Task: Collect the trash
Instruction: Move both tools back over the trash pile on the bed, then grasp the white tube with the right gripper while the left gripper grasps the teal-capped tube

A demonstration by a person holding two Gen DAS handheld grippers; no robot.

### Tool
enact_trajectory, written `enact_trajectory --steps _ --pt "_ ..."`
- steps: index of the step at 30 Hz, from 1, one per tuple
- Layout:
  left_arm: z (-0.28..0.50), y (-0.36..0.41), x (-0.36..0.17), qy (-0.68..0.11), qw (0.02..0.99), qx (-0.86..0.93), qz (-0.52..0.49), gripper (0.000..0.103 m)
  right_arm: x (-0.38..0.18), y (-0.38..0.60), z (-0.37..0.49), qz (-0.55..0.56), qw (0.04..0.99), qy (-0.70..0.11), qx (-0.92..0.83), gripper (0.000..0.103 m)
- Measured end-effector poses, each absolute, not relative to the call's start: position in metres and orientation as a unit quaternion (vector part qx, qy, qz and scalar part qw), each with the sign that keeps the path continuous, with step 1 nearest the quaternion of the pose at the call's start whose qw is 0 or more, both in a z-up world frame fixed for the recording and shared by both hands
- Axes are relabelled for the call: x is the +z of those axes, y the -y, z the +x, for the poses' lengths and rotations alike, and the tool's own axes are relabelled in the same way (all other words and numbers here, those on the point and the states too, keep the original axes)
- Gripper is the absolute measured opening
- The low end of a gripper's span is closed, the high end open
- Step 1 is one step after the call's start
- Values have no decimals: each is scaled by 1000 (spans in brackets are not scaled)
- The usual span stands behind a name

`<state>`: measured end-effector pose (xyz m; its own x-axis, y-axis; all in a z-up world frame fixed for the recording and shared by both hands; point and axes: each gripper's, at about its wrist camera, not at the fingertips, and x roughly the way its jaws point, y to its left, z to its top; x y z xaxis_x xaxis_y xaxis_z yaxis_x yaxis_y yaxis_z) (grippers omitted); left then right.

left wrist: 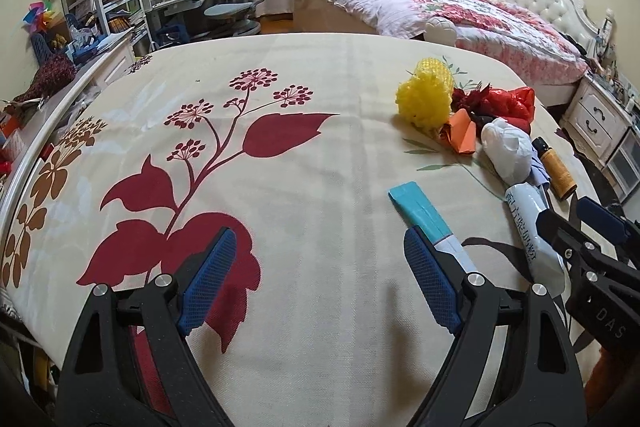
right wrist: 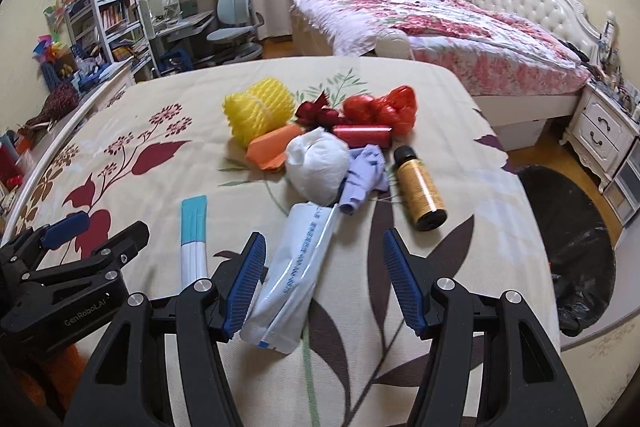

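Straddling the white pouch (right wrist: 288,267) on the tablecloth (right wrist: 460,155), the right gripper (right wrist: 322,283) is held spread, nothing clamped; the left gripper (left wrist: 320,279) likewise. Slippage is possible: the pouch apparently lies off-centre against one pad, and the film looks slick.

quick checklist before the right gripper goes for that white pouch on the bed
1. Right gripper open: ok, jaws wide apart.
2. White pouch between its fingers: ok, though it lies against the left finger, off centre.
3. Pouch free of other trash: not ok, its far end touches the white bag and purple cloth.
4. Left gripper out of the way: ok, open, empty, off to the side by the teal strip.
5. Bottle clear of the grasp: ok, lying apart.
6. Bin location: cannot tell; a black bag sits on the floor.
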<state>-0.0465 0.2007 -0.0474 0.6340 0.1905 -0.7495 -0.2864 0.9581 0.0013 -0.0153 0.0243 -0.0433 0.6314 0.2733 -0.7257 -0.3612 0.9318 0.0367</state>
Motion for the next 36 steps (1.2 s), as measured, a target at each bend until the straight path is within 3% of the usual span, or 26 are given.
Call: enact_trajectory --steps 6,10,13,22,25,30,33,36 --pt "-47 -201 -49 -411 900 132 -66 84 -55 -24 -12 -46 890 -414 184 58" --pt "-45 -195 -51 -412 900 126 -66 84 -51 -25 -15 -48 890 -410 195 43" --pt "-44 -188 -52 -414 900 122 -59 84 -50 -25 -18 -43 885 -414 209 37" --pt "-47 -196 -50 -411 899 135 -67 84 -51 -19 -19 -40 884 -420 201 37" --pt "-49 -200 -48 -409 900 135 -73 84 -51 -24 -19 -44 885 -417 203 43" --pt "-49 -199 -50 -410 900 129 -78 84 -61 -26 -17 -53 881 -428 194 43" --pt "-48 -194 -51 -412 900 123 -77 84 -63 -24 -18 -59 882 -425 193 29" --pt "-46 -187 -52 -413 900 116 -75 84 -60 -20 -20 -64 886 -419 190 28"
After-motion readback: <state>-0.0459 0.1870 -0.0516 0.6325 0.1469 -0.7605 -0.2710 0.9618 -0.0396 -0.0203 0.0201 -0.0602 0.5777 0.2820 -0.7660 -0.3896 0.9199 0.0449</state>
